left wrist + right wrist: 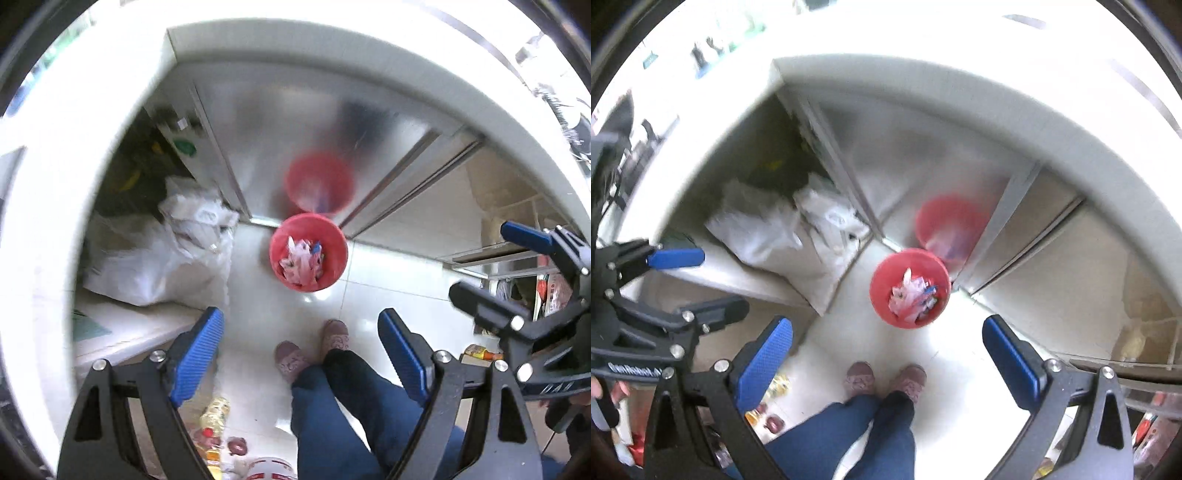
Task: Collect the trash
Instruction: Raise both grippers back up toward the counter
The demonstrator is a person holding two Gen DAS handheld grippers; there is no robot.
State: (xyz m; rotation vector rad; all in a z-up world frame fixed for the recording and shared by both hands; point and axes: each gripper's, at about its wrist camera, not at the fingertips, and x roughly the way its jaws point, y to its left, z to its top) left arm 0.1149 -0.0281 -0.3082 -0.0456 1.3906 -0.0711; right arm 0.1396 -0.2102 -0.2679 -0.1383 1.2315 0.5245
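Note:
A red bin [308, 253] stands on the white tiled floor against a shiny metal cabinet; it also shows in the right wrist view [909, 288]. Crumpled wrappers and paper trash [303, 258] lie inside it, and they show in the right wrist view too [912, 293]. My left gripper [301, 354] is open and empty, high above the floor. My right gripper [888, 360] is open and empty, also well above the bin. Each gripper shows in the other's view, the right one [491, 258] at the right edge and the left one [701, 280] at the left edge.
A white counter edge [332, 70] curves around above the cabinets. White plastic bags [177, 251] are piled in an open space to the left. The person's legs and slippers [314, 350] stand below the bin. Bottles and packets [218, 424] lie on the floor at the lower left.

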